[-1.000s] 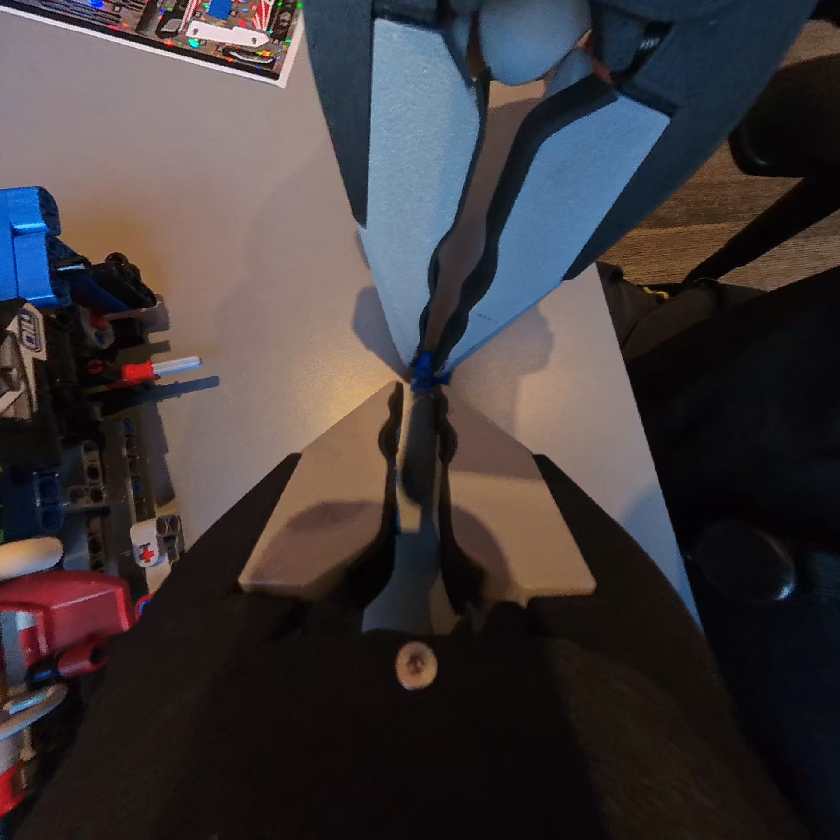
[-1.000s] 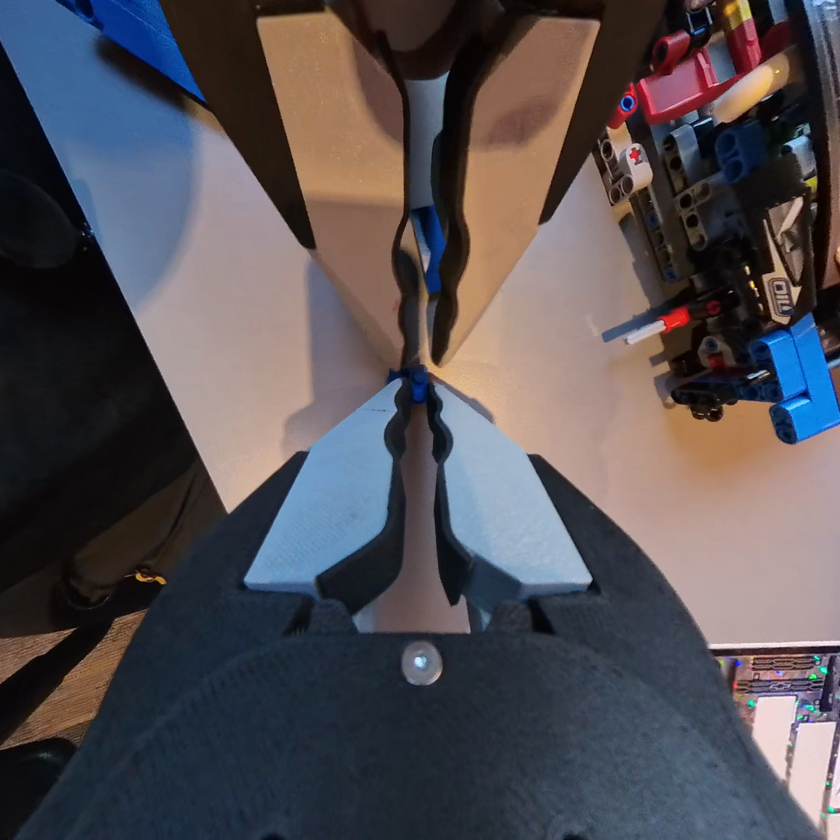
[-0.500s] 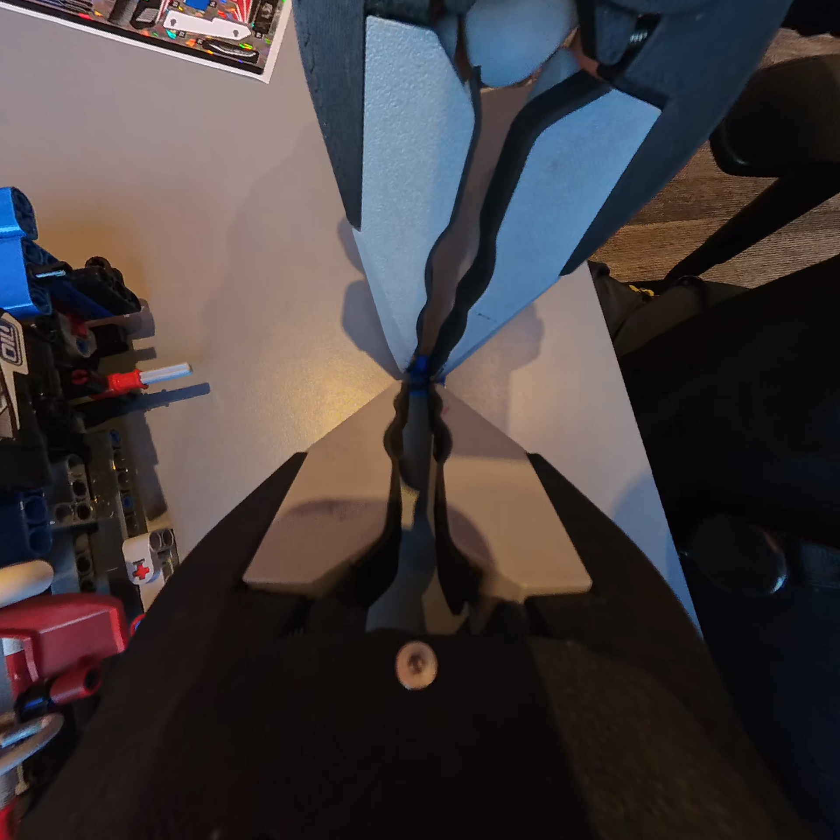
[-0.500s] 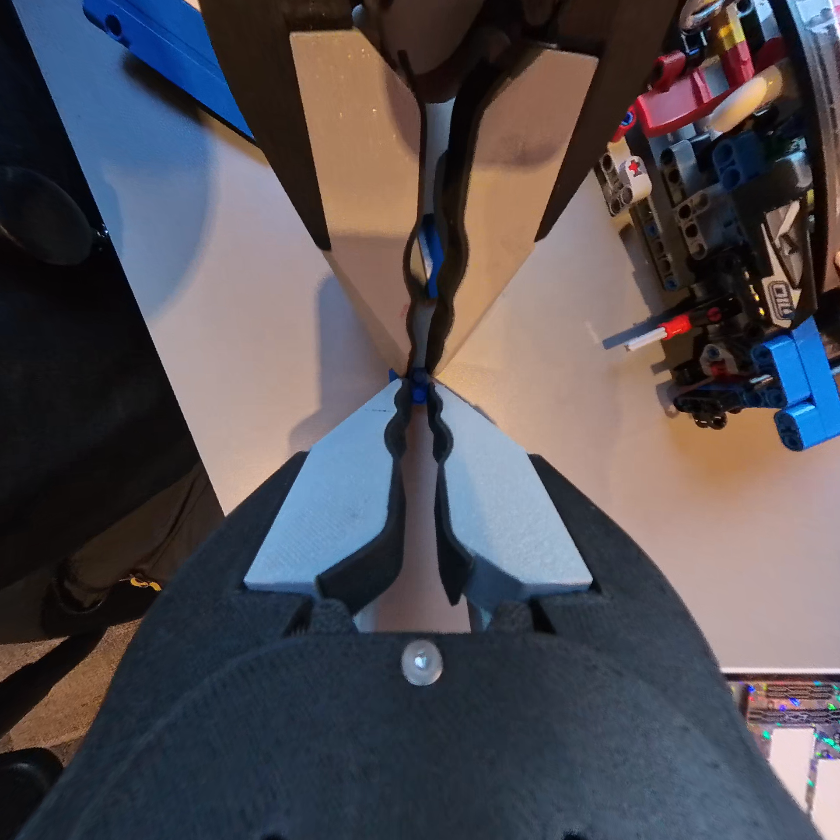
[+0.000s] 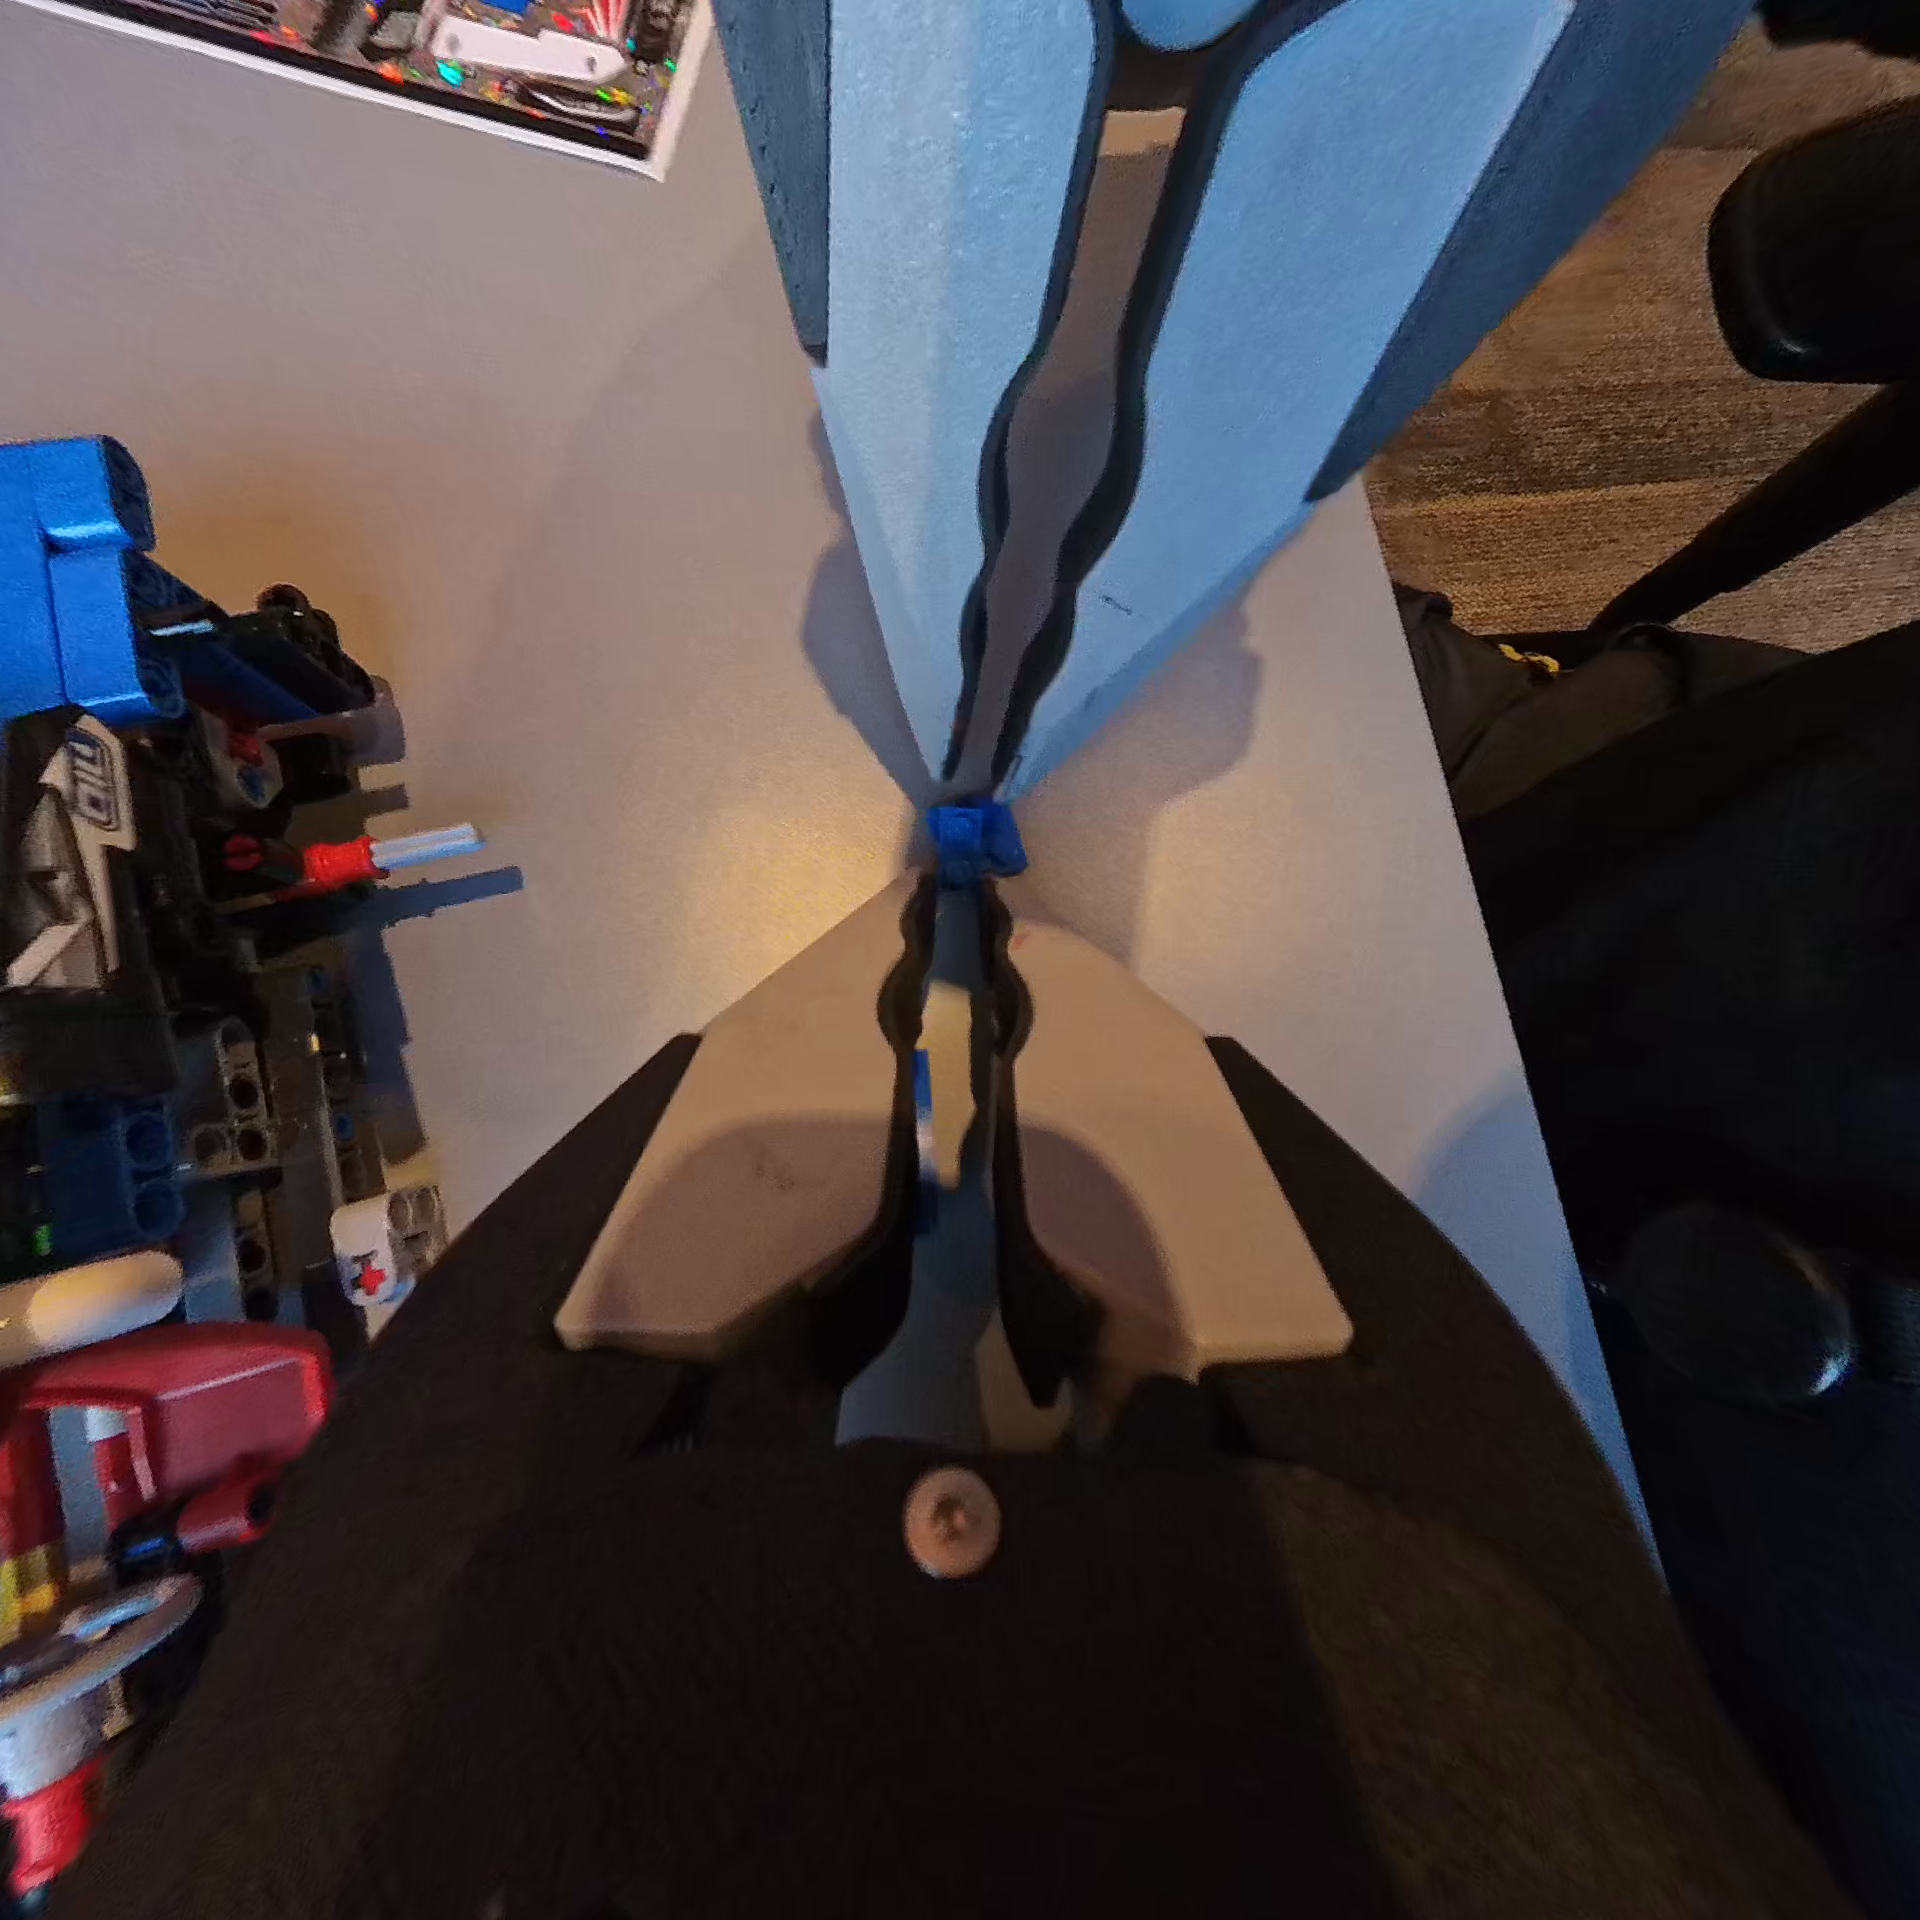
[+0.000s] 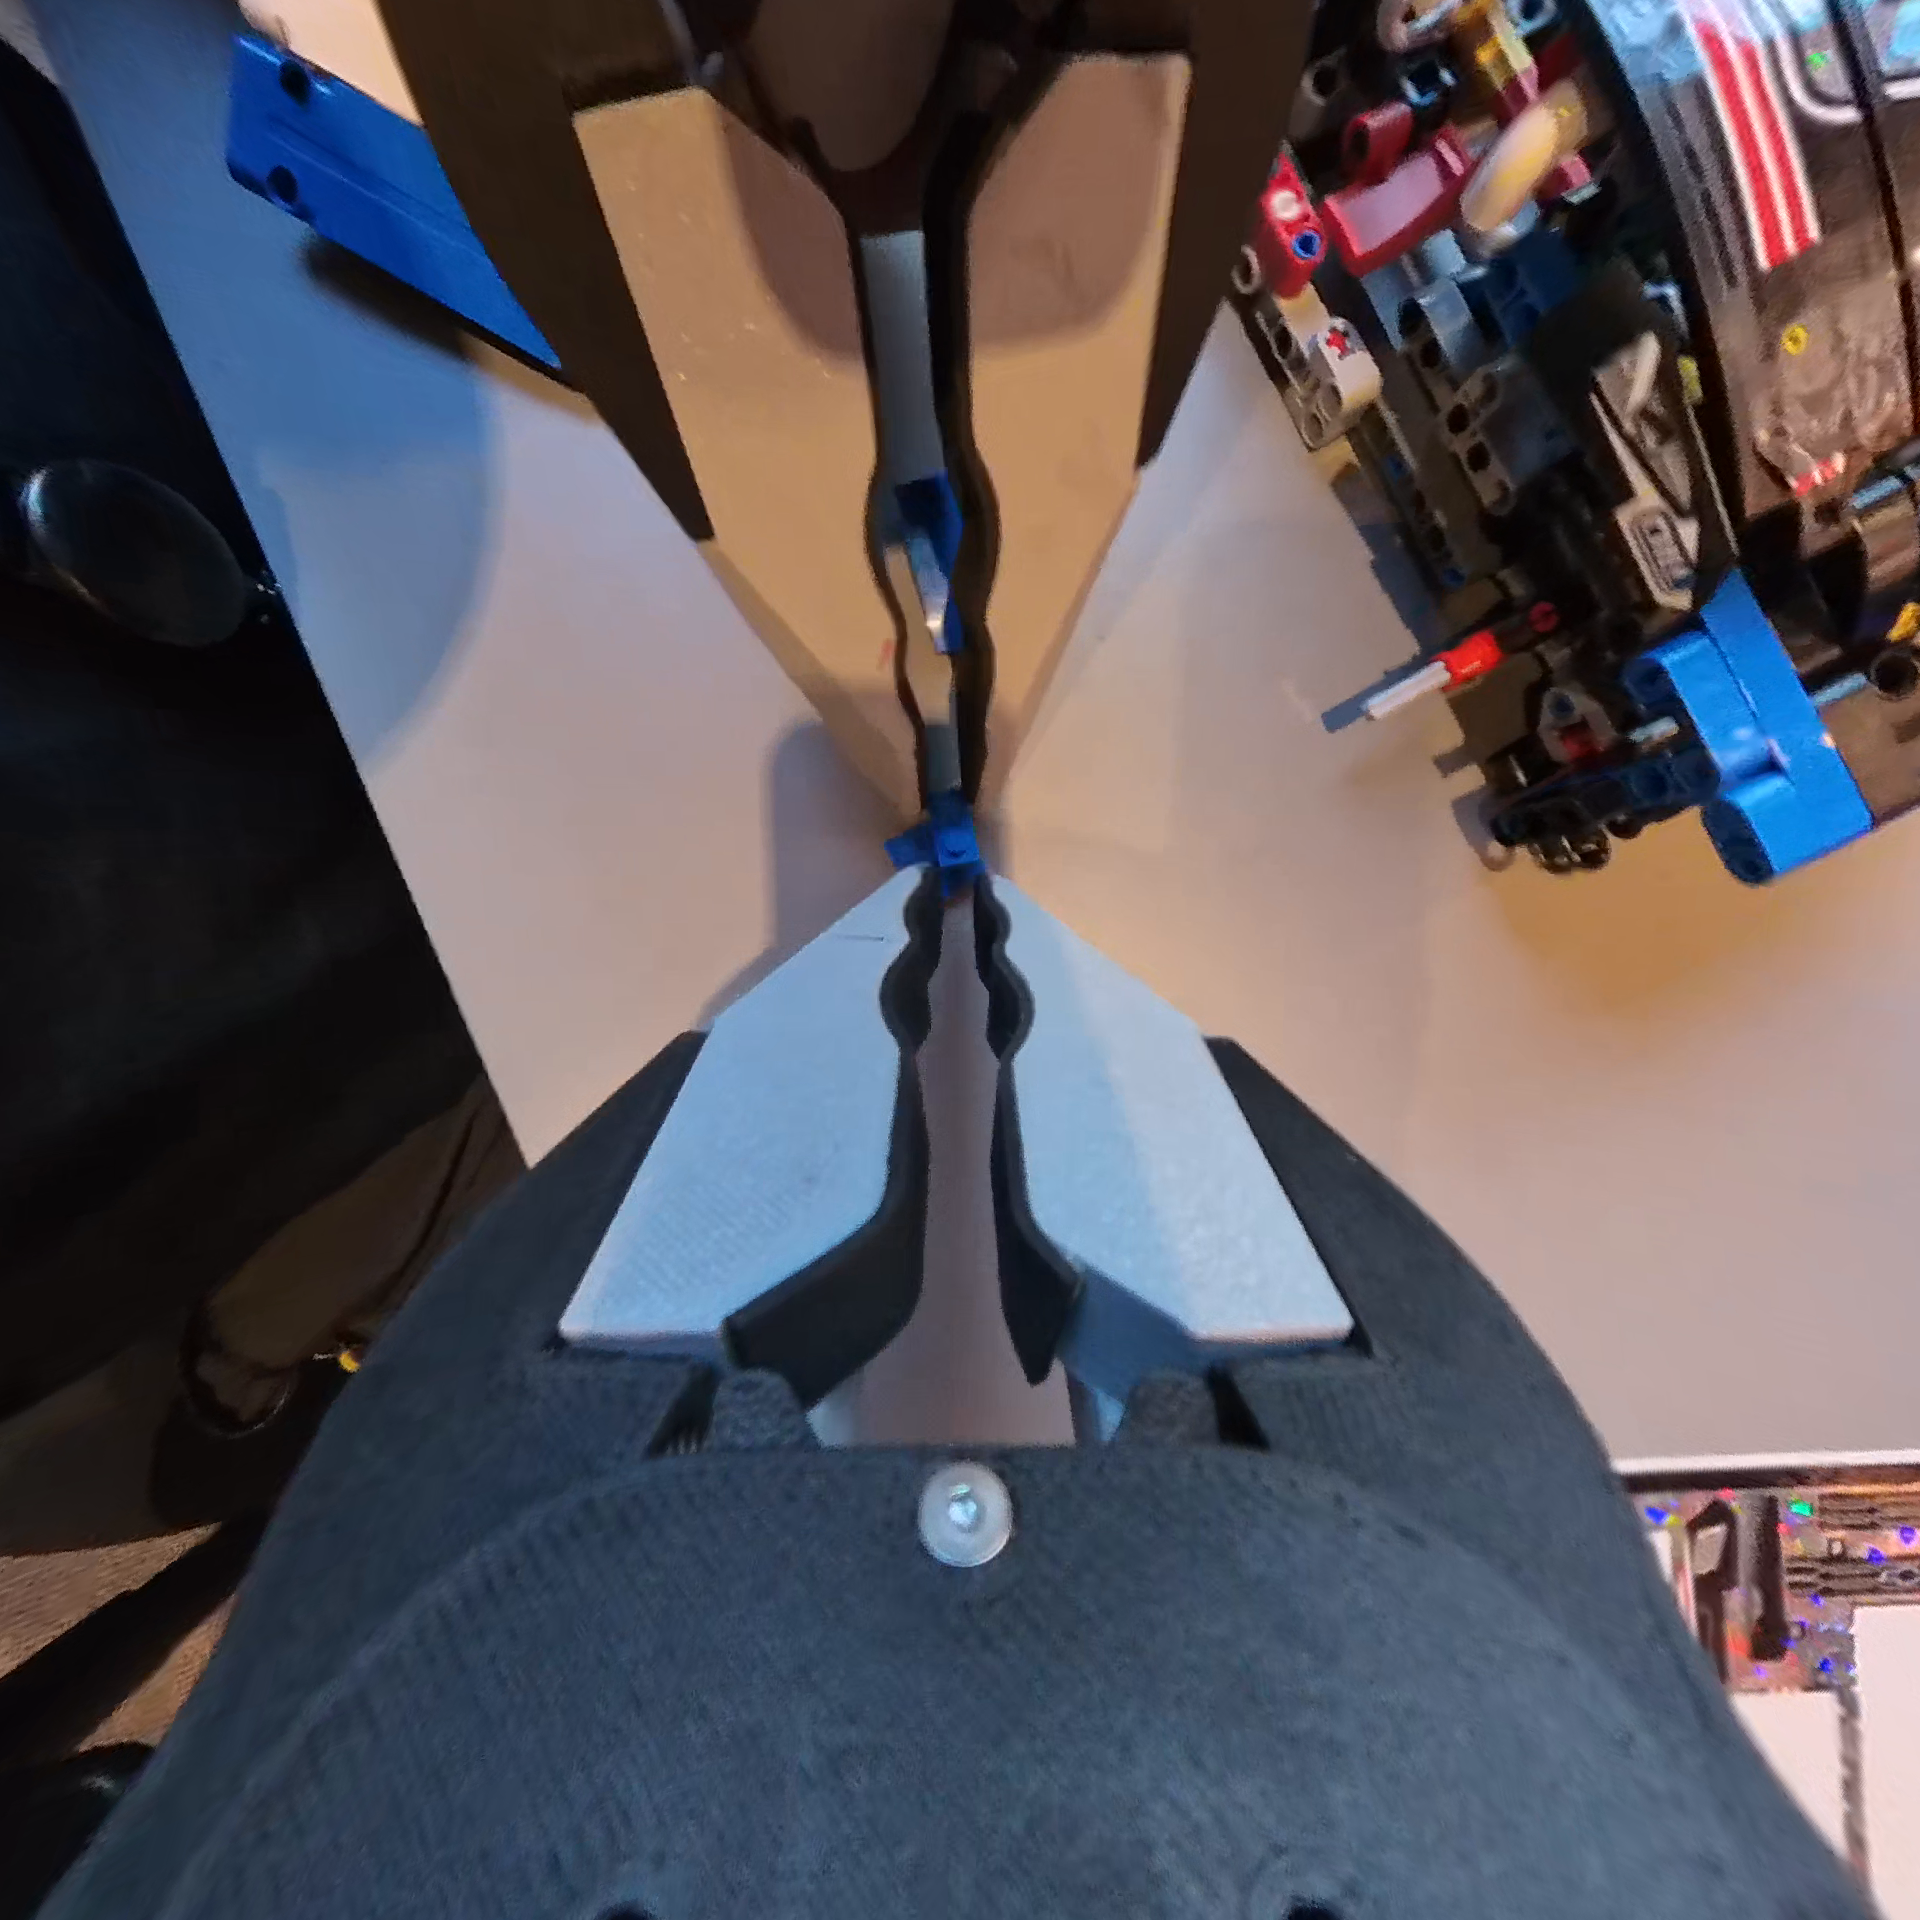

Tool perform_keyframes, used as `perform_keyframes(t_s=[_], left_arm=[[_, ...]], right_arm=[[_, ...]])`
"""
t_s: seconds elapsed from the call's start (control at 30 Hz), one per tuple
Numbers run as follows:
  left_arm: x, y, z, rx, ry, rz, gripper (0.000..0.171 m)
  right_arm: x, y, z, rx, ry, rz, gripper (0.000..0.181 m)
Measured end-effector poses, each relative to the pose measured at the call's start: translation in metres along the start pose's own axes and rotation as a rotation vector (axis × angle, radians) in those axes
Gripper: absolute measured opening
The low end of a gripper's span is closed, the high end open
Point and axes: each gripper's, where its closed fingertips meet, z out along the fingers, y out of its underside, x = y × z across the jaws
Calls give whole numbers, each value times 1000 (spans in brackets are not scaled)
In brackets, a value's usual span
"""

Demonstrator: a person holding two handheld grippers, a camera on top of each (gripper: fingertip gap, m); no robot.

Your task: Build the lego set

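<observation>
Pinching one small blue plastic lego connector (image 5: pixel 974 842) tip-to-tip: left gripper (image 5: pixel 951 894) and right gripper (image 6: pixel 948 883) both clamped on it; slight twist likely pops it out.

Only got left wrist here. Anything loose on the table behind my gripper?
Observer: Yes. The right wrist view shows a flat blue plate lying on the table, partly hidden behind the left gripper.
Operator: The model's far side?
Observer: It carries a red-and-white striped panel.
Operator: Shape of the held part?
Observer: The small blue piece has a tab sticking out sideways.
</observation>
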Motion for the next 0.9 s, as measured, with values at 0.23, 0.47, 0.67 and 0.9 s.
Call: perform_keyframes(t_s=[0.23,0.47,0.67,0.9], left_arm=[[-1,-2,-2,6,-8,-31,5],[0,0,1,-24,-28,-30,5],[-3,-1,0,-39,-66,-46,5],[-4,-2,-1,-41,-84,-51,5]], right_arm=[[-2,12,-4,70,-42,127,5],[-11,9,6,73,-48,112,1],[3,9,-3,125,-23,158,2],[-6,11,6,125,-57,152,1]])
